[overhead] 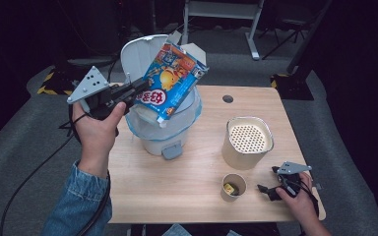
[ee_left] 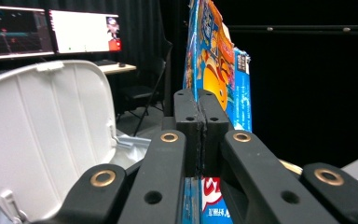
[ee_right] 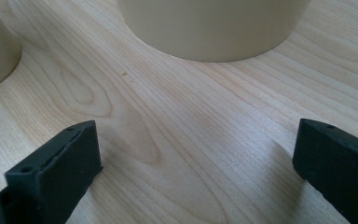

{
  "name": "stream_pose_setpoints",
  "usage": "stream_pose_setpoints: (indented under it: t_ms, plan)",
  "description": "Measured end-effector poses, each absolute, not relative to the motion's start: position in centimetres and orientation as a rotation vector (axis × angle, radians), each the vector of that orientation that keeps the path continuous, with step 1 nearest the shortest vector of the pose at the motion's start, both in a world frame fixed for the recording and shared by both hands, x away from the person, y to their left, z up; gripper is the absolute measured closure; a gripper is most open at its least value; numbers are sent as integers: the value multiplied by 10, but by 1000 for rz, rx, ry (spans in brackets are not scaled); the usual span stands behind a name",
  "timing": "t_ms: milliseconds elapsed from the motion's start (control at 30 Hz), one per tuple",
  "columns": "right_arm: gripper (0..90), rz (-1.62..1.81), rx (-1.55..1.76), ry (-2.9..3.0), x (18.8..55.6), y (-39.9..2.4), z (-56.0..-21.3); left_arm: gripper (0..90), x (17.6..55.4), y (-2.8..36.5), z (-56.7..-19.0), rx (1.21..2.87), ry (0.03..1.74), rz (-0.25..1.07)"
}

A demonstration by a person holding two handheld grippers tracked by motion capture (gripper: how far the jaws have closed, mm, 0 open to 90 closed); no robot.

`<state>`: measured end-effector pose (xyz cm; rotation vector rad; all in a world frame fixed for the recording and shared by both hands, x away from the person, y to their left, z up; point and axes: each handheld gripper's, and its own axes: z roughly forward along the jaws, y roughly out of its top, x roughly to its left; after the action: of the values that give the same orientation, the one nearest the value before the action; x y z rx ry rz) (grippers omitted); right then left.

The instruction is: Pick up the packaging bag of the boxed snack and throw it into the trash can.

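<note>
Left gripper (overhead: 137,91) is raised over the table's far-left part, forearm in a denim sleeve (overhead: 81,201) coming up from the near-left corner, wrist level, jaws pointing right. Jaws are pinched tight on the lower edge of a flattened blue snack box (overhead: 171,78); the left gripper view shows the pads closed on the cardboard with the box (ee_left: 214,60) standing up past them. Box hangs tilted above the white bin (overhead: 172,130), clear of its rim as far as I can tell. Bin lid (overhead: 138,51) is swung open, a blue liner bag (overhead: 140,125) folded over the rim.

Right gripper (overhead: 270,189) sits low at the near-right corner, hand resting by the table edge, jaws spread wide with nothing between them; bare wood (ee_right: 186,135) between the pads.

Containers: tall beige canister (overhead: 246,142) mid-right, perforated insert on top. Small paper cup (overhead: 233,187) just nearer, a small yellow-and-dark item inside, can't identify it.
</note>
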<state>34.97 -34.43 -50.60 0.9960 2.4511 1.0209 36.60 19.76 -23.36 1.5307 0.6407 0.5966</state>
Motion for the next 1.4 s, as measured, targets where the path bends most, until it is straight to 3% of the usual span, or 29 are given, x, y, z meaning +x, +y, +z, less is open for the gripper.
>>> stream_pose_setpoints:
  t_ms: [733,1400]
  plan:
    - [9,1021,996,2451,350,-344,-506,890,416,197,-219,1451,707,686]
    - [10,1020,997,2451,350,-344,-506,888,448,171,-236,1468,799,724]
